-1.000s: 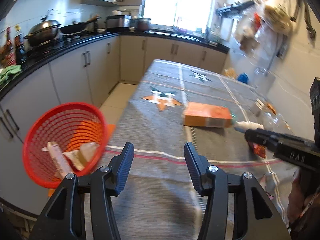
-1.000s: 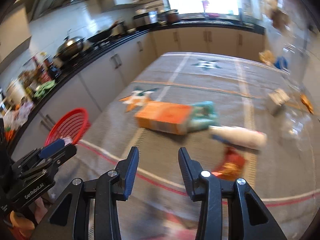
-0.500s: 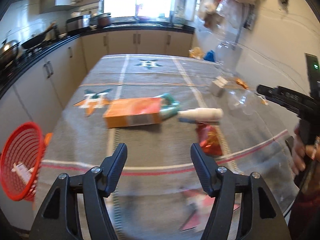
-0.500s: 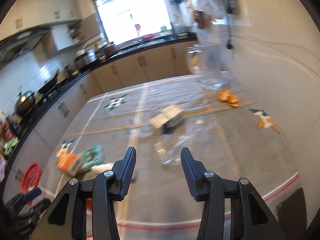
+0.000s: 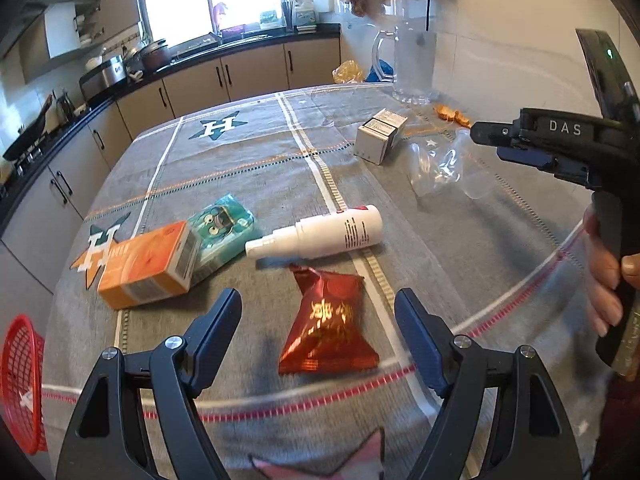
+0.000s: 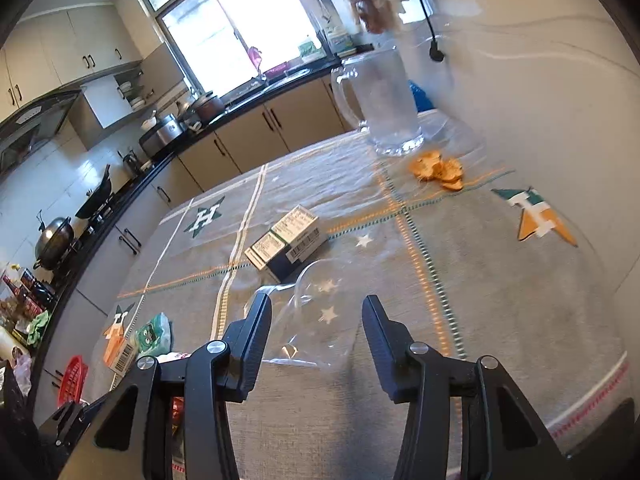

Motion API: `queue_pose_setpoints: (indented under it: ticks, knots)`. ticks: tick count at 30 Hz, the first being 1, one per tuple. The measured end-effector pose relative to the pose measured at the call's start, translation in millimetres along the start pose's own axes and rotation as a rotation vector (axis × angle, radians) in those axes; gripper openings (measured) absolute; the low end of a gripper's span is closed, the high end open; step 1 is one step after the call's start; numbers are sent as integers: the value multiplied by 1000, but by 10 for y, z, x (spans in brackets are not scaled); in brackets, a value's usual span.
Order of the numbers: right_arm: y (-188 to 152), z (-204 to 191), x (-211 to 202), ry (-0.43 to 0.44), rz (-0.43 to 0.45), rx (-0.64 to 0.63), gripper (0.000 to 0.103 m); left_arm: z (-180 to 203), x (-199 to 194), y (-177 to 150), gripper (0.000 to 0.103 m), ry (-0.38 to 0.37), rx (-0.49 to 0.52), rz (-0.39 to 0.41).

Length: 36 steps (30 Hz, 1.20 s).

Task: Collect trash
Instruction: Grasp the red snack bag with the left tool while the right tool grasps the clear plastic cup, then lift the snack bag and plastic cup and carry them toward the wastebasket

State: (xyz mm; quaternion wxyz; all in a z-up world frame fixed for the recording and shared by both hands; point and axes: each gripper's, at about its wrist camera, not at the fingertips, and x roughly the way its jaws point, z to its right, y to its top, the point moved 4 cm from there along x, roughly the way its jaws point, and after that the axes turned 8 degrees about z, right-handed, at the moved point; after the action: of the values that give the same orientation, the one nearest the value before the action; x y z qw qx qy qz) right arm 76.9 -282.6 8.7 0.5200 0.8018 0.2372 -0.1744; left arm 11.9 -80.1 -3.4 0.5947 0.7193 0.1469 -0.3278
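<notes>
My left gripper (image 5: 318, 312) is open and empty, its jaws on either side of a red foil snack bag (image 5: 330, 322) lying on the table. Beyond it lie a white spray bottle (image 5: 320, 234), an orange carton (image 5: 148, 266) and a teal packet (image 5: 220, 228). My right gripper (image 6: 316, 320) is open and empty, just above a crumpled clear plastic cup (image 6: 316, 316); the cup also shows in the left wrist view (image 5: 440, 168). A small grey box (image 6: 286, 242) lies past it. A red basket (image 5: 20, 384) hangs at the table's left edge.
A glass pitcher (image 6: 380, 100) stands at the far right by the wall, with orange peel pieces (image 6: 438, 168) beside it. The grey tablecloth (image 5: 240, 152) covers the table. Kitchen counters (image 5: 120, 92) run along the left and back.
Both grippers moved forward and right over the table. The left now straddles the red snack bag; the right closed in on the clear cup. The basket slid to the left edge of view.
</notes>
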Motion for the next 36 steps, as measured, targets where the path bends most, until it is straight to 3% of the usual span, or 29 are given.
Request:
queue_pose_setpoints:
  ticks: [2, 5, 6, 9, 10, 15, 24, 36]
  knots:
    - [-39, -22, 50, 10, -15, 2, 51, -13, 68, -8, 78, 5, -10, -5]
    - [-101, -76, 100, -2, -29, -43, 24, -39, 153, -34, 78, 3, -21, -21]
    - [-114, -103, 95, 4, -26, -51, 18, -49, 178, -47, 73, 6, -20, -24]
    - [-146, -149, 95, -13, -25, -86, 6, -78, 244, -79, 42, -5, -30, -44]
    - [-155, -154, 96, -13, -25, -88, 5, -95, 265, -90, 33, -11, -40, -50]
    - [-145, -171, 1, -4, 21, -92, 5, -153, 242, -91, 32, -6, -70, -18]
    - [-135, -443, -242, 74, 130, -168, 5, -320, 66, -7, 32, 81, -125, 102]
    - [-294, -768, -306, 164, 135, -281, 6, -461, 10, 36, 32, 137, -158, 142]
